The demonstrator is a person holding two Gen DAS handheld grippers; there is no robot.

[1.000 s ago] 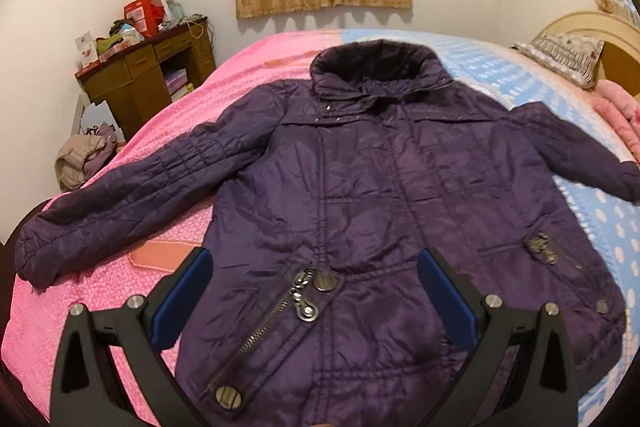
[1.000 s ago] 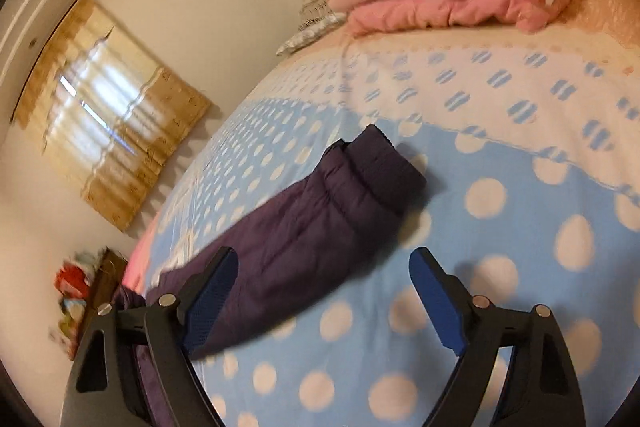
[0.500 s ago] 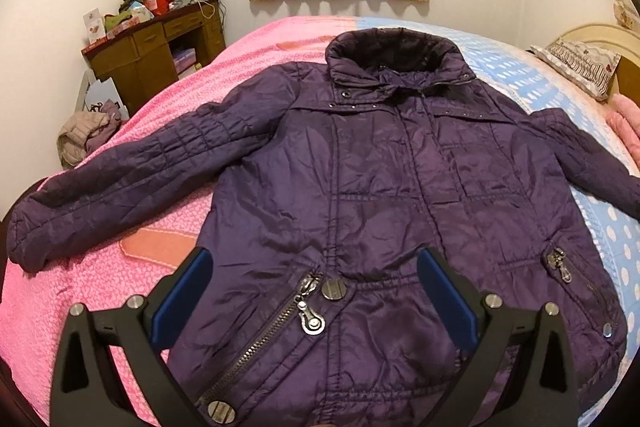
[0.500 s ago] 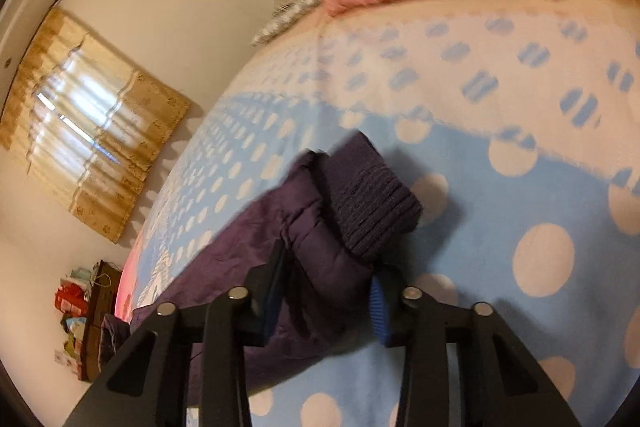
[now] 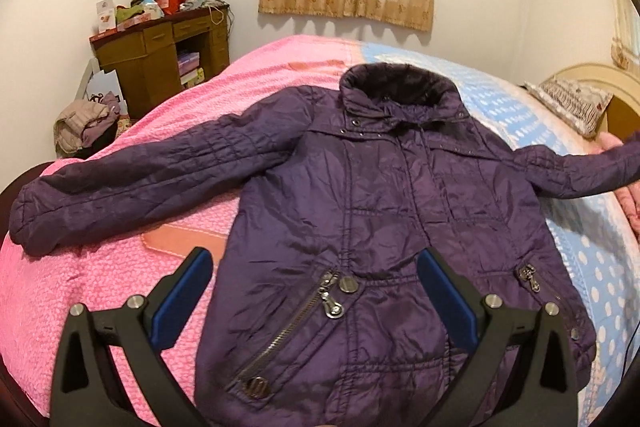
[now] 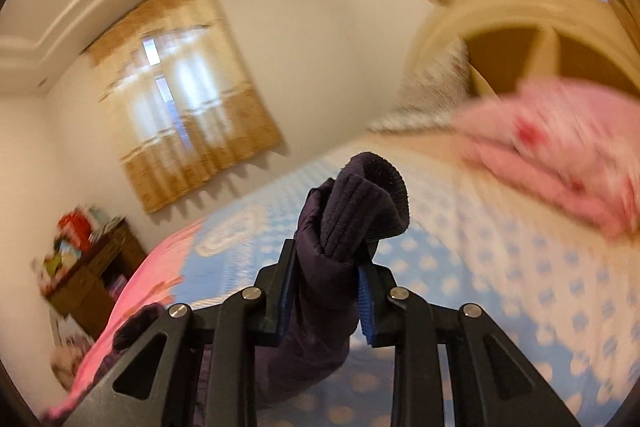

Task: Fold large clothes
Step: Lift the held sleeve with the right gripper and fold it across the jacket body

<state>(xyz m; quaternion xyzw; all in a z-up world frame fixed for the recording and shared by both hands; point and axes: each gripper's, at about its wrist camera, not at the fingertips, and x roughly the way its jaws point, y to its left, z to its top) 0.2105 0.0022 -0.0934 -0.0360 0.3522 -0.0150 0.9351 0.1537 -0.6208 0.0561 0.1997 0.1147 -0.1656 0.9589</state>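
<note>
A purple quilted jacket point(image 5: 384, 211) lies face up on the bed, collar far, hem near. Its left sleeve point(image 5: 132, 183) stretches out over the pink cover. Its right sleeve point(image 5: 580, 167) is raised off the bed at the right edge. My left gripper point(image 5: 316, 291) is open and empty, hovering above the jacket's hem by the zip pocket. My right gripper point(image 6: 326, 291) is shut on the right sleeve's ribbed cuff point(image 6: 360, 207) and holds it up above the blue dotted cover.
The bed has a pink cover point(image 5: 100, 287) on the left and a blue dotted cover point(image 5: 592, 239) on the right. A folded pink quilt point(image 6: 560, 147) and a pillow point(image 5: 572, 103) lie by the headboard. A cluttered wooden desk point(image 5: 160, 55) stands left.
My right gripper closed on the sleeve cuff and lifted it off the bed. The left gripper's view rose and drew back a little; it stays open.
</note>
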